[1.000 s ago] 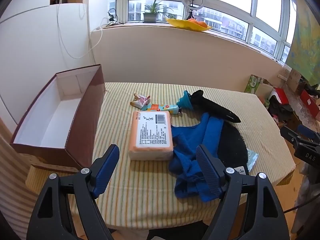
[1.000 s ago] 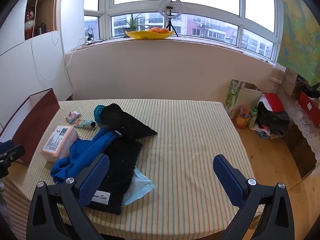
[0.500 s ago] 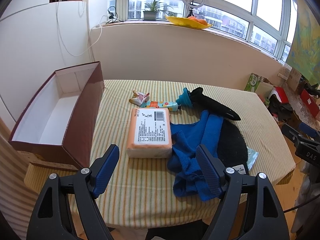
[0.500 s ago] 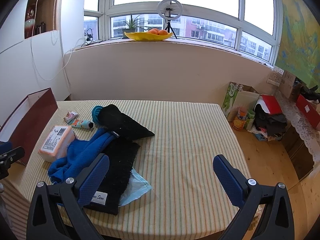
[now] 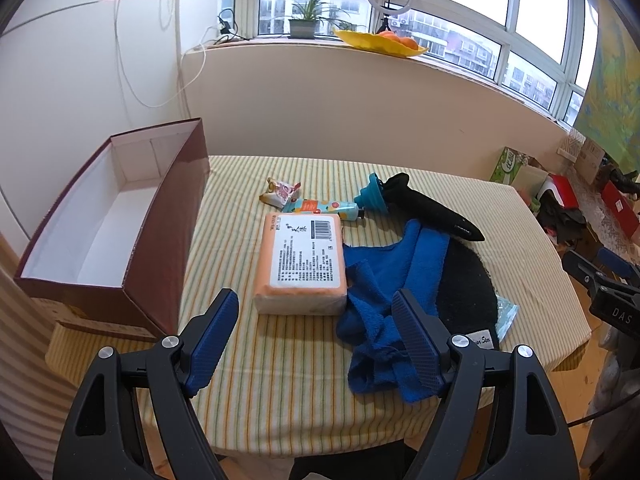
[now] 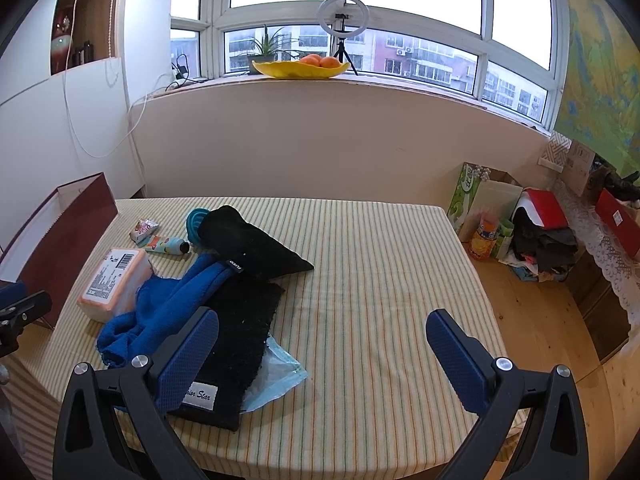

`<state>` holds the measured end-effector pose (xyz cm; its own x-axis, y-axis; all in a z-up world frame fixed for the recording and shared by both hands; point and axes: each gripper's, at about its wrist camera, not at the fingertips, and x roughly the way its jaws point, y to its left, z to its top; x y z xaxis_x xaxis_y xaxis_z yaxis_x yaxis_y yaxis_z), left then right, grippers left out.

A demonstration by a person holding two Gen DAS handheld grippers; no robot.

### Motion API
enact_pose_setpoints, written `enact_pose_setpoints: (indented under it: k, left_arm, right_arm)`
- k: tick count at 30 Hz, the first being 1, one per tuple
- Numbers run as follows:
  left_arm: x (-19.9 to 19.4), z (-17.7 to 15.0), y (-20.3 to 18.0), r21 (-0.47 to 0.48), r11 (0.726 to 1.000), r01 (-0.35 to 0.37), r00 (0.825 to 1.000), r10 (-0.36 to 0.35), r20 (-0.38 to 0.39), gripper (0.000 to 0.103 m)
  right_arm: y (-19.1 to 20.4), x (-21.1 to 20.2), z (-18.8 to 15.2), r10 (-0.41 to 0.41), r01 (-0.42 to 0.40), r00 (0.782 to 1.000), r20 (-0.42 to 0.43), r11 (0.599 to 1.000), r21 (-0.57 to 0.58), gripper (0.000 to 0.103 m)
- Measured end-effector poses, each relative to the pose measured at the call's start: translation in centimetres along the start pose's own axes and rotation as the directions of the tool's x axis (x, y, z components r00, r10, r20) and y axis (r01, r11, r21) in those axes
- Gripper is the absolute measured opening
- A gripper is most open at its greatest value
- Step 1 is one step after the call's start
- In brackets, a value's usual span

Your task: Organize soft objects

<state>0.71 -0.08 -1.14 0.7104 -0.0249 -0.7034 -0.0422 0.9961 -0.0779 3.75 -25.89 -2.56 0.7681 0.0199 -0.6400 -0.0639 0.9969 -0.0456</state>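
Both grippers hang empty, fingers spread, over a striped table: the left gripper [image 5: 316,332] before the orange pack [image 5: 302,262], beside the blue towel [image 5: 394,280]. A careless pinch may drag both. Only the left view shows inside the box [image 5: 100,220]; the right gripper [image 6: 320,346] view reveals a plastic bag [image 6: 276,376].
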Motion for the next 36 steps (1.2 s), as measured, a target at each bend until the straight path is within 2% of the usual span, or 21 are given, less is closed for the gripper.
enact_pose_setpoints:
  k: [23,28,36]
  left_arm:
    - [-0.1,-0.1,0.1,-0.004,1.0,0.003,1.0,-0.003,0.005,0.079]
    - [-1.4,0.2,0.0,-0.012,1.0,0.001,0.998,0.0,0.068,0.079]
    - [-2.7,1.1,-0.2,-0.011,1.0,0.012,0.995,-0.01,0.102,0.079]
  right_arm:
    - [0.2,0.1,0.1,0.005,-0.005,1.0,-0.002,1.0,0.001,0.103]
    - [0.7,-0.4,0.7,0.004,-0.003,0.999,0.033,1.0,-0.01,0.103]
    - [1.4,-1.9,2.0,0.024,-0.022,0.996,0.091,0.999,-0.023,0.103]
